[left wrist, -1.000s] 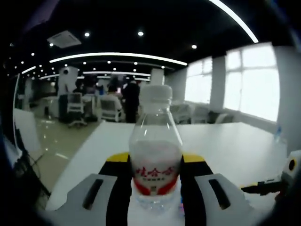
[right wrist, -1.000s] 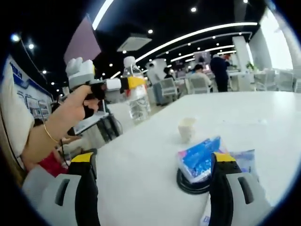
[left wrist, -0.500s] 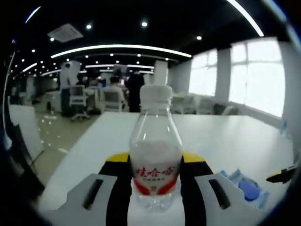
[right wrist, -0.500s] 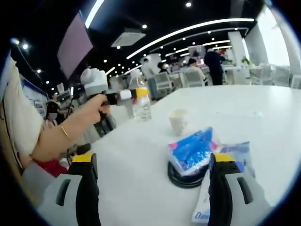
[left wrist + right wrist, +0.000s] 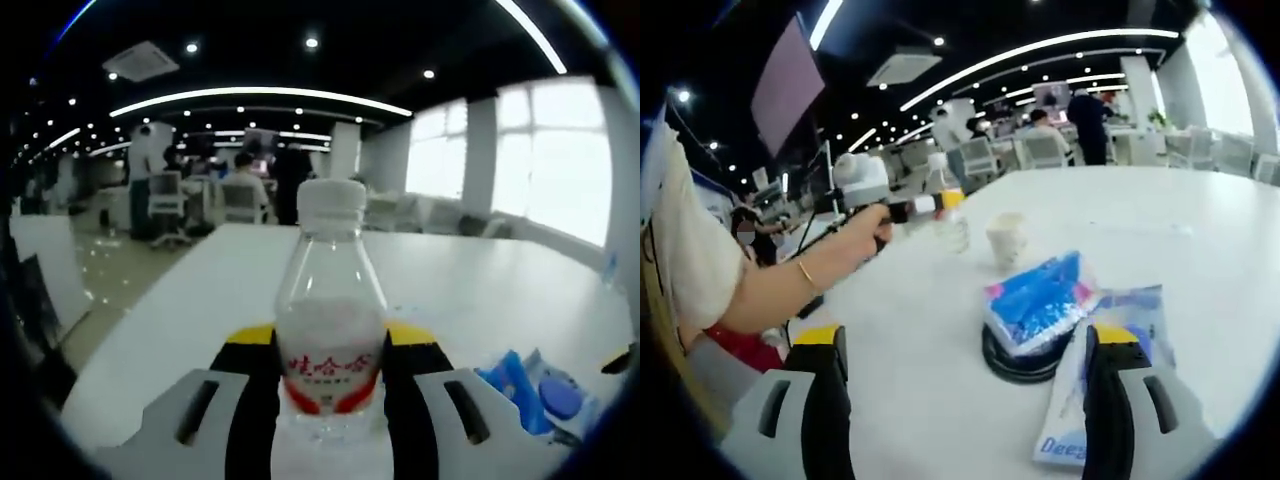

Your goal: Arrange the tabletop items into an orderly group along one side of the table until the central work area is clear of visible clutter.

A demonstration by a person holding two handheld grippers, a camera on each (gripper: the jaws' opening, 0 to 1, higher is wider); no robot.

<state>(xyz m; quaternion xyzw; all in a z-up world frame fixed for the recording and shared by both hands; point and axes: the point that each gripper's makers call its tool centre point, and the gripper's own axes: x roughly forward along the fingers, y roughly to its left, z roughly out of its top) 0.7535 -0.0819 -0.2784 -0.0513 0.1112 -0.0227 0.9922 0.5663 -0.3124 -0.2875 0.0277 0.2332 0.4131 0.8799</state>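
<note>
A clear water bottle (image 5: 330, 330) with a white cap and red label stands upright between my left gripper's (image 5: 330, 405) jaws, which are shut on it. In the right gripper view the same bottle (image 5: 950, 218) sits low over the white table (image 5: 1200, 240), just left of a small paper cup (image 5: 1006, 238); whether it touches the table I cannot tell. My right gripper (image 5: 965, 400) is open with nothing between its jaws. Just beyond it, a blue tissue packet (image 5: 1035, 298) lies on a black round disc (image 5: 1010, 362).
A flat blue-and-white packet (image 5: 1085, 395) lies by the right jaw. Blue packets (image 5: 535, 390) show at the right of the left gripper view. A person's forearm (image 5: 780, 295) reaches in from the left. Chairs and people stand far behind the table.
The left gripper has carried the bottle down toward the table, closer to the paper cup. The right gripper's camera has moved nearer the blue packet and disc.
</note>
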